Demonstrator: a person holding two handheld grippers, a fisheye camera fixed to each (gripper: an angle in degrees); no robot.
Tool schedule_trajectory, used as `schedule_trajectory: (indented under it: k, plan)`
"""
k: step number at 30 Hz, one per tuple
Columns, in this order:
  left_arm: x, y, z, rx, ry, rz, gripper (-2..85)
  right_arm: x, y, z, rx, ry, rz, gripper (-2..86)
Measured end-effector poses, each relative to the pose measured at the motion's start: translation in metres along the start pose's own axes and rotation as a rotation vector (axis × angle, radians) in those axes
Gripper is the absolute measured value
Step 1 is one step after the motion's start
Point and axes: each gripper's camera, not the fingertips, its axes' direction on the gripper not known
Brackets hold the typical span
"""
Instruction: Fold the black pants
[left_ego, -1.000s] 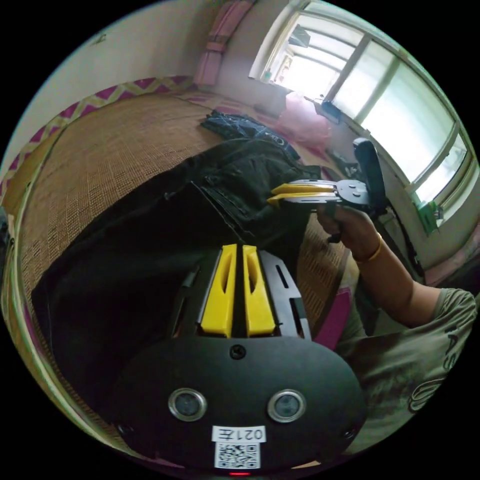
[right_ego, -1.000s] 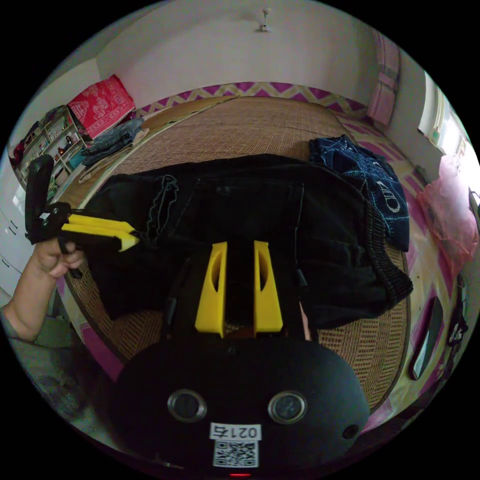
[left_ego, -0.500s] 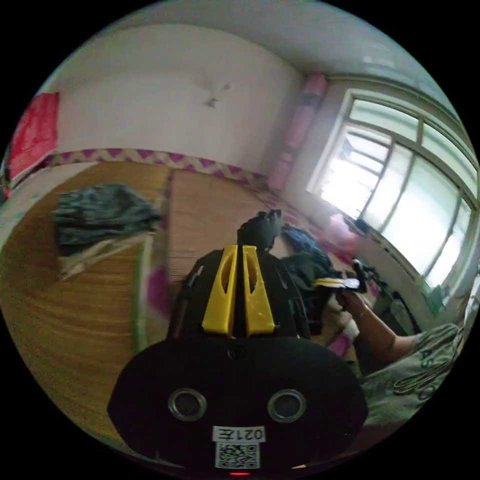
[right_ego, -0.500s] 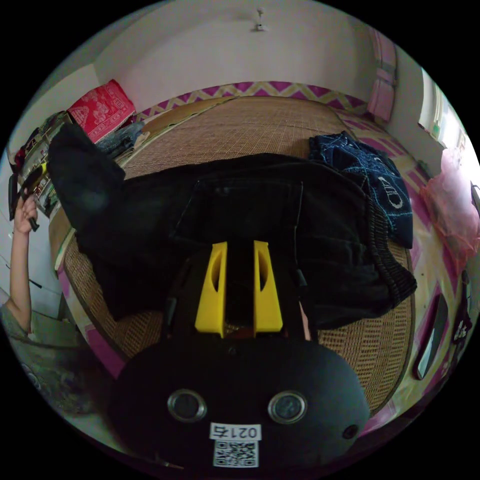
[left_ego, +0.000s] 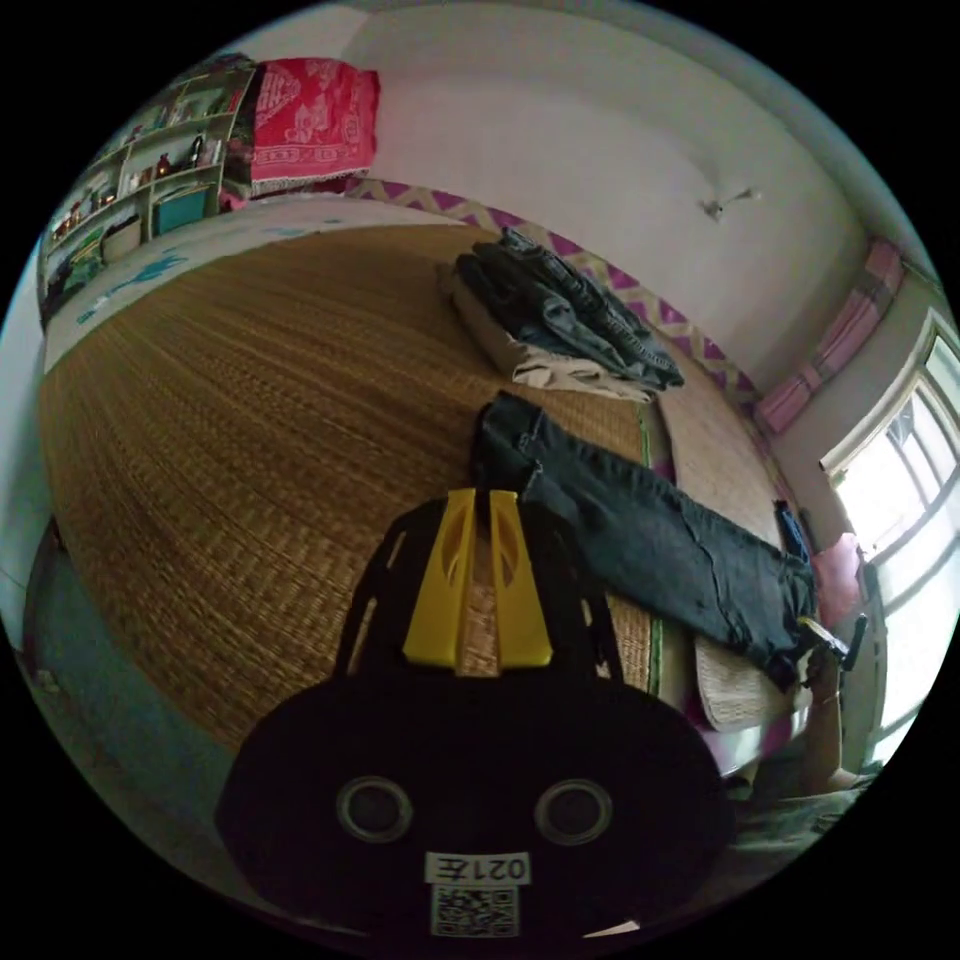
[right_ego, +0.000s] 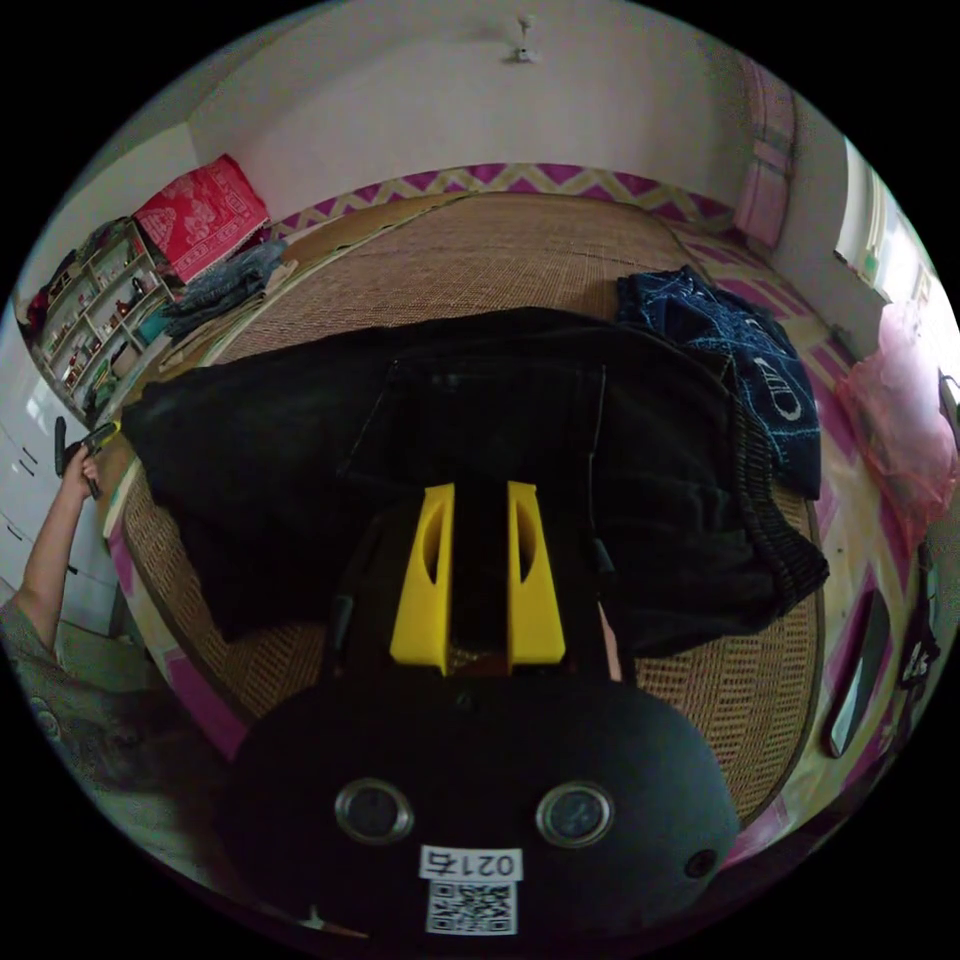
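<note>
Black denim: the black pants (right_ego: 470, 440) lie stretched lengthwise across the woven mat (right_ego: 500, 250); in my left gripper view they run from my jaws toward the far edge (left_ego: 650, 530)
Left gripper (left_ego: 478, 500): jaws a narrow gap apart at the leg end; I cannot tell whether they pinch cloth
Right gripper (right_ego: 478, 500): jaws parted over the waist end; grip hidden
Progress: I judge them laid out only; no fold made yet

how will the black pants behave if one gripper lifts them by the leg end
Probably floppy: the black pants lie limp along the woven mat, so the rest would likely sag and trail. They look like thick denim with a ribbed waistband, so likely fairly heavy, dragging rather than sliding freely.
</note>
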Motion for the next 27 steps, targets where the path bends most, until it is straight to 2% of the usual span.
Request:
schedule_trajectory:
  k: [2, 3, 5, 8, 13, 15, 18, 22, 27]
  plan:
    - [-0.007, -0.002, -0.026, 0.126, -0.045, -0.012, 0.3, 0.001, -0.002, -0.008, 0.018, -0.008, -0.012, 7.7]
    - [-0.003, -0.004, -0.038, 0.179, -0.020, 0.056, 1.6, 0.002, -0.004, -0.018, 0.060, -0.032, -0.047, 7.4]
    - [0.013, -0.008, -0.043, 0.177, 0.042, 0.194, 4.8, 0.006, -0.012, -0.034, 0.130, -0.037, -0.101, 7.7]
    - [0.056, -0.014, -0.034, 0.133, 0.077, 0.444, 9.9, 0.008, -0.038, -0.041, 0.179, 0.009, -0.255, 9.7]
    - [0.118, -0.022, 0.002, 0.026, 0.116, 0.776, 11.4, 0.012, -0.092, -0.020, 0.090, 0.158, -0.499, 10.4]
    - [0.138, -0.029, 0.025, -0.095, 0.161, 0.871, 12.3, 0.021, -0.118, -0.007, 0.000, 0.147, -0.561, 11.0]
    - [0.158, -0.027, 0.048, -0.182, 0.108, 1.005, 12.9, 0.033, -0.141, 0.007, -0.147, 0.052, -0.614, 8.6]
    - [0.164, -0.022, 0.064, -0.271, 0.106, 1.094, 13.2, 0.033, -0.152, 0.002, -0.234, -0.006, -0.686, 0.6]
    - [0.155, -0.020, 0.069, -0.299, 0.120, 1.118, 13.1, 0.045, -0.138, -0.043, -0.082, -0.095, -0.687, -0.7]
